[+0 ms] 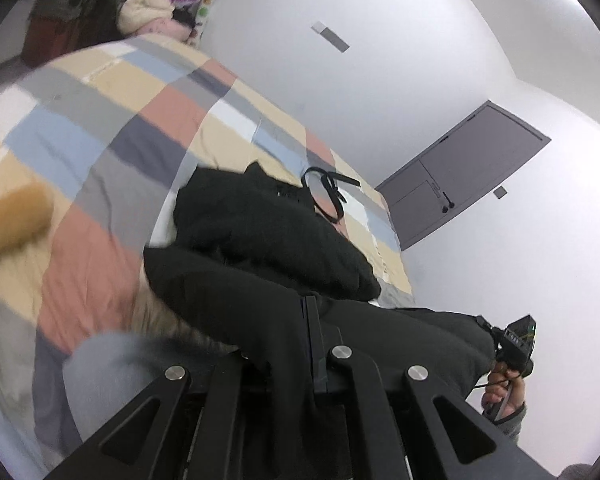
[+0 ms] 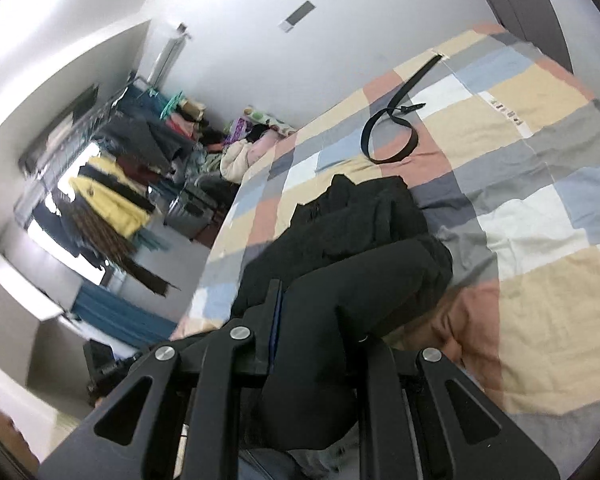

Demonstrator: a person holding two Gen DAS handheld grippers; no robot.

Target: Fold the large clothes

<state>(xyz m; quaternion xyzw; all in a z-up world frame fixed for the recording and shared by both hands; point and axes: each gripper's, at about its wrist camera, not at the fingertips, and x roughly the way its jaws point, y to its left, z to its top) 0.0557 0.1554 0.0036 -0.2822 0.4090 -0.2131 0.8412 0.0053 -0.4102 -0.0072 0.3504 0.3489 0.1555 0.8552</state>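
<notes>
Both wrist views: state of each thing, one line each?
Left gripper: jaws shut on coat.
Right gripper: jaws shut on coat.
Coat: black, bunched, near edge lifted, rest on the bed.
Belt: loose, looped, beyond the coat.
Bed: covered by a checked sheet.
Door: shut.

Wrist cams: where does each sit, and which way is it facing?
Left wrist: on the left gripper, looking along its fingers over the black bulky garment towards the grey door; the person's right hand shows.
Right wrist: on the right gripper, looking across the checked patchwork bedspread towards the hanging clothes rack.
Shared: garment, bedspread, black loose belt, both grippers clamping the garment.
</notes>
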